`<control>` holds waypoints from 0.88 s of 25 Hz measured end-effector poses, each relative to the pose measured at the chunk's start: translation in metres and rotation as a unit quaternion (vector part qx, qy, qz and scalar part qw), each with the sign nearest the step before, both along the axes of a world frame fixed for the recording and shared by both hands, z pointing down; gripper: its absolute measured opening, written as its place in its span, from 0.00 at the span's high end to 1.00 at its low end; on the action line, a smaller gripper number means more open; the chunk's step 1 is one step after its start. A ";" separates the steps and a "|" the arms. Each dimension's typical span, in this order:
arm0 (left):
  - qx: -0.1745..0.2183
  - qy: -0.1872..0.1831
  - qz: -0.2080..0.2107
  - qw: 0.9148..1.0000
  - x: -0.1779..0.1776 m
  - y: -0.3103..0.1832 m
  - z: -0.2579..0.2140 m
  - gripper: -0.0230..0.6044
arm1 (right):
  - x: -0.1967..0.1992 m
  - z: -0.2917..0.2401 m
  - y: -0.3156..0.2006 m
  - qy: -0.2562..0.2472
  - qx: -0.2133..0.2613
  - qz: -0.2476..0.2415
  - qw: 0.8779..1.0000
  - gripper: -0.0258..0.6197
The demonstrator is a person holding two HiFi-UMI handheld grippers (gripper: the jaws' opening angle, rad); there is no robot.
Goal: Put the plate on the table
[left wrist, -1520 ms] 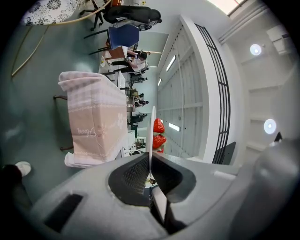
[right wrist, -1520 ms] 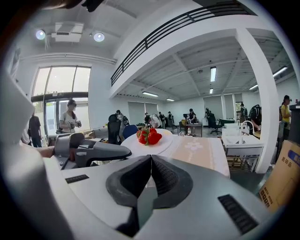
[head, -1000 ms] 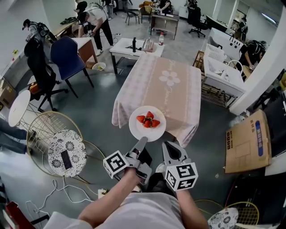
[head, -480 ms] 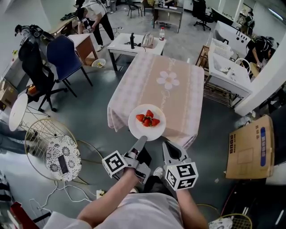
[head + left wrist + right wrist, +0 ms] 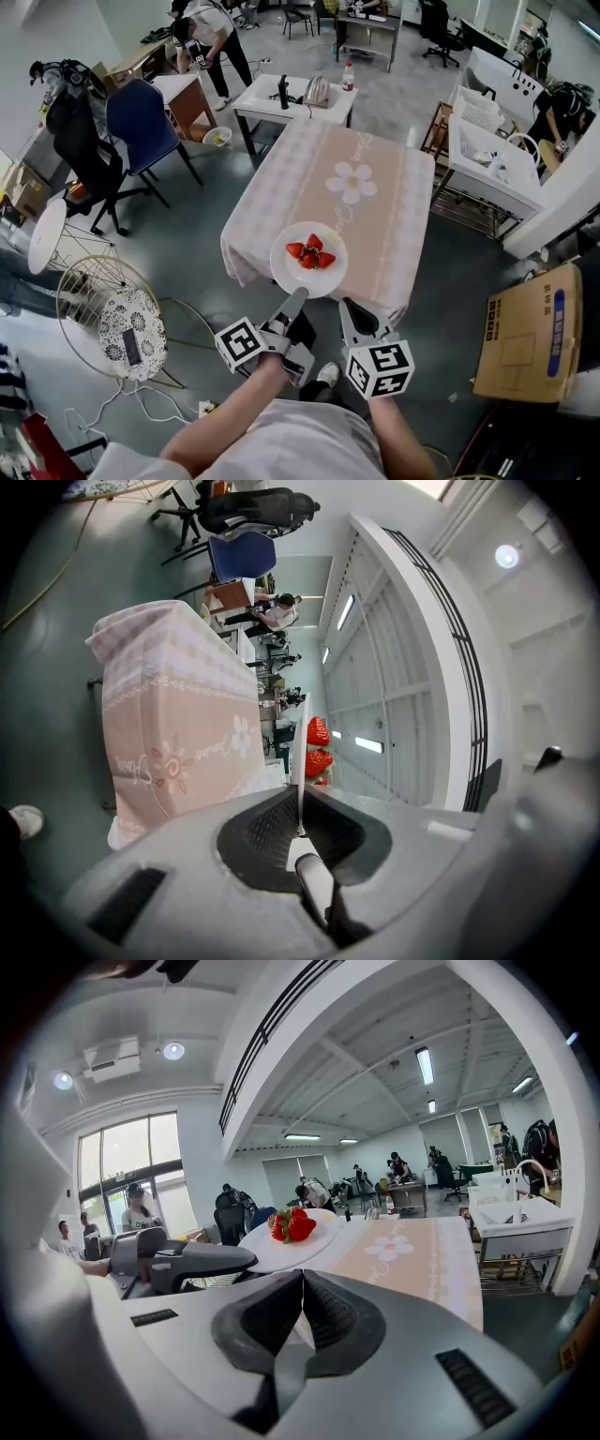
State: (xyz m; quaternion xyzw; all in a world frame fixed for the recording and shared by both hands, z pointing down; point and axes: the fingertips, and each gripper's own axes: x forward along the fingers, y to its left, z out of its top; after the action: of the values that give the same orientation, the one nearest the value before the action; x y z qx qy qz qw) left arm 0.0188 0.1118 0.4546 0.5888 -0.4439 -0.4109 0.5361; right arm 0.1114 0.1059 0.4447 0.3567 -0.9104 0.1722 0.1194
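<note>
Plate (image 5: 292, 276) nearer table (image 5: 384, 220), pinched in extended left hand-held gripper (image 5: 298, 296); right hand-held gripper (image 5: 346, 307) closed.

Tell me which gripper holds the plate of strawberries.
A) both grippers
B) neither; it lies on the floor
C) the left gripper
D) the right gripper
C: the plate has its rim clamped in the left gripper, while the right gripper beside it is shut on nothing.

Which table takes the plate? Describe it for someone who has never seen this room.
Straight ahead on the grey floor, just beyond the held plate of strawberries, stands the cloth-covered table. Unlike the smaller white table behind it, it wears a pink cloth with a white flower in its middle.
</note>
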 end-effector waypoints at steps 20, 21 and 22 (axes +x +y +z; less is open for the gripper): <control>-0.013 -0.005 -0.003 1.000 -0.020 -0.044 0.006 0.94 | -0.015 0.006 -0.044 0.000 -0.005 -0.007 1.000 0.96; -0.013 -0.003 0.001 1.000 -0.023 -0.049 0.007 0.94 | -0.019 0.006 -0.048 0.001 -0.005 -0.004 1.000 0.96; -0.013 -0.001 0.005 1.000 -0.026 -0.054 0.007 0.94 | -0.022 0.007 -0.052 0.004 -0.005 0.000 1.000 0.96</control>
State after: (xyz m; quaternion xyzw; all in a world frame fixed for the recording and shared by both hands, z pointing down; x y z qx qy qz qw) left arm -0.0070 0.0576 0.4620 0.5843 -0.4474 -0.4014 0.5453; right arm 0.0892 0.0539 0.4513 0.3564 -0.9091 0.1758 0.1249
